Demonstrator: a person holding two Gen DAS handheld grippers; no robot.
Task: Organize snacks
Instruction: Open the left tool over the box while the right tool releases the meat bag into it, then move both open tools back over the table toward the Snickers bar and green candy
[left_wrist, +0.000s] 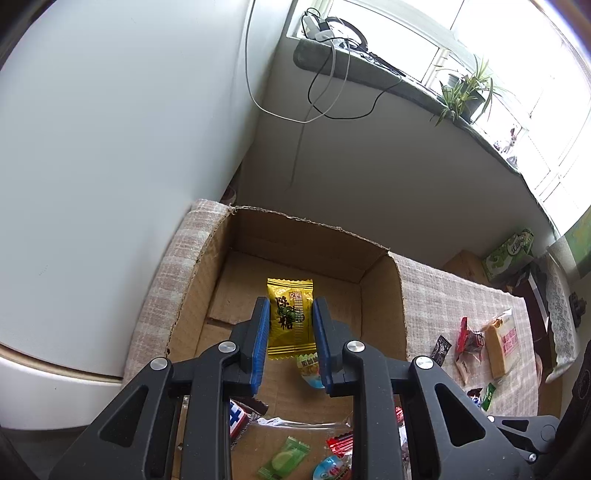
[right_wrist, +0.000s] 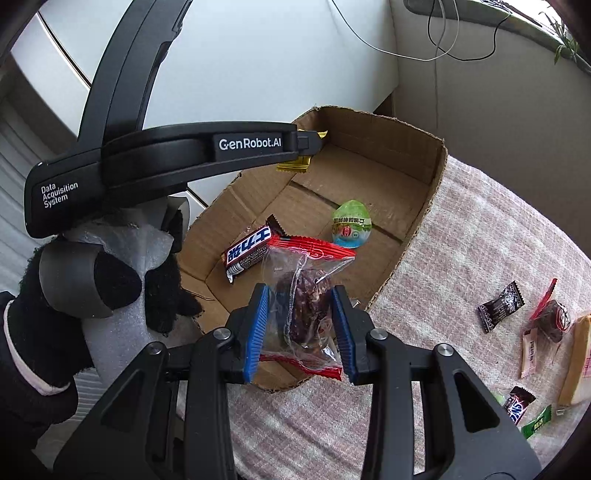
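While the left hand-held gripper clamps a yellow candy over the cardboard box, the right pinches a clear date packet.

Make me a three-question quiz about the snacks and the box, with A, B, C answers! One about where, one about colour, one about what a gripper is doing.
1. Where does the snack bar with the blue-and-white label lie?
A. inside the cardboard box
B. on the checked cloth
C. on the windowsill

2. What colour is the candy wrapper between the left gripper's fingers?
A. pink
B. gold
C. white

3. What is the right gripper doing?
A. hanging open and empty
B. gripping the box wall
C. shut on a clear packet with red edges

Answers:
1 A, it rests on the box floor.
2 B, the wrapper is shiny gold with dark print.
3 C, both blue pads press the packet's sides.
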